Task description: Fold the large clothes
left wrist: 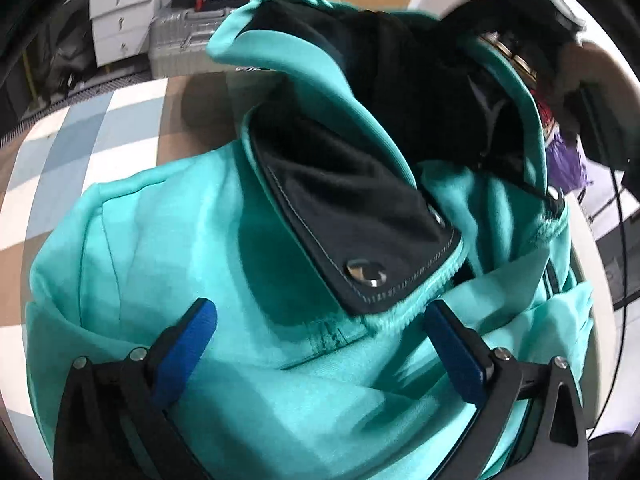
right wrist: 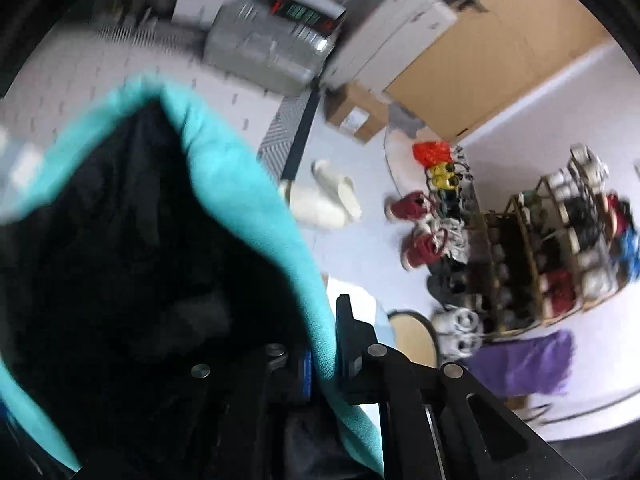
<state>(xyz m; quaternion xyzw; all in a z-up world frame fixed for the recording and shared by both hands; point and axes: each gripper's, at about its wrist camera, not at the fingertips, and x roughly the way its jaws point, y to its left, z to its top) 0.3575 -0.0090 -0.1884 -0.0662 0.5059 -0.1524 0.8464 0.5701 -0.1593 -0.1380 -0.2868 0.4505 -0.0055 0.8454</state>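
Okay, your right gripper (right wrist: 322, 354) is clamping the teal edge of the hoodie (left wrist: 168, 248), jaws closed tight on the fabric, and holding that dark-lined hood (left wrist: 400, 80) part up off the pile. Your left gripper (left wrist: 320, 344) is hovering wide open just above the bunched body, gripping nothing. The hoodie is lying crumpled on the checked mat (left wrist: 72, 136) under the left gripper. You're needing the body flat first, so, as I judge it, pin a near edge with the left while the right is drawing the hood out straight; watch the snap placket (left wrist: 360, 248), likely to bunch.
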